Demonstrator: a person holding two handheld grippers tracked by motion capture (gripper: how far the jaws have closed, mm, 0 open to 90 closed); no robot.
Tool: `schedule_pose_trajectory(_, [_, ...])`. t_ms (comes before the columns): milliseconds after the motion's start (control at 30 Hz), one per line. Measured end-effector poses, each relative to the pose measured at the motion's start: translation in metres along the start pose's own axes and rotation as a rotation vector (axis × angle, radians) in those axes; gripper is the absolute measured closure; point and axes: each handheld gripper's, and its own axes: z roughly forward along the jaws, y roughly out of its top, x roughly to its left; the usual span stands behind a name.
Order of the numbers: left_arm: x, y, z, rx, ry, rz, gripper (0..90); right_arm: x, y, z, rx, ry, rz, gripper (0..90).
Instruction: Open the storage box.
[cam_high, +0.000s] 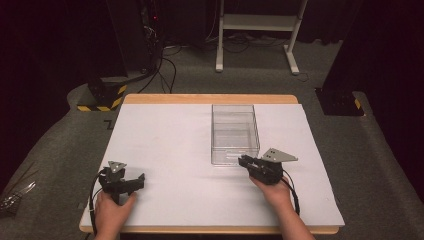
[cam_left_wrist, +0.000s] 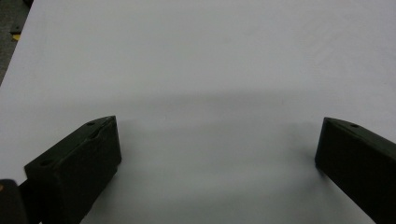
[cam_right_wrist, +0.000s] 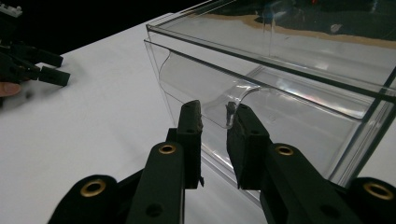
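I judge the clear drawer box (cam_high: 235, 134) mid-worktop (cam_high: 165, 150) light, stiff and slick, so my narrowly parted, empty right claw (cam_right_wrist: 214, 111) should pinch its curved front lip (cam_right_wrist: 219, 100), left claw (cam_left_wrist: 217, 144) wide open.

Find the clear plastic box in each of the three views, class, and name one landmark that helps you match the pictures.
High view: the clear plastic box stands right of centre on the white table top, its near end at the right gripper.
Left gripper view: not in it.
Right gripper view: the box spans the upper right, just beyond the jaws.
Shared landmark: the white table top.
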Motion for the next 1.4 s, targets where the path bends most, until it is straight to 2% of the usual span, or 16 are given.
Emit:
schedule_pose_trajectory(733, [0.000, 0.000, 0.000, 0.000, 0.000, 0.000, 0.4, 0.013, -0.009, -0.017, 0.007, 0.034, -0.021, 78.3])
schedule_pose_trajectory(1167, [0.000, 0.000, 0.000, 0.000, 0.000, 0.000, 0.4, 0.023, -0.018, -0.030, 0.012, 0.087, -0.027, 80.3])
schedule_pose_trajectory(1400, [0.000, 0.000, 0.000, 0.000, 0.000, 0.001, 0.4, 0.030, -0.022, -0.035, 0.014, 0.097, -0.032, 80.8])
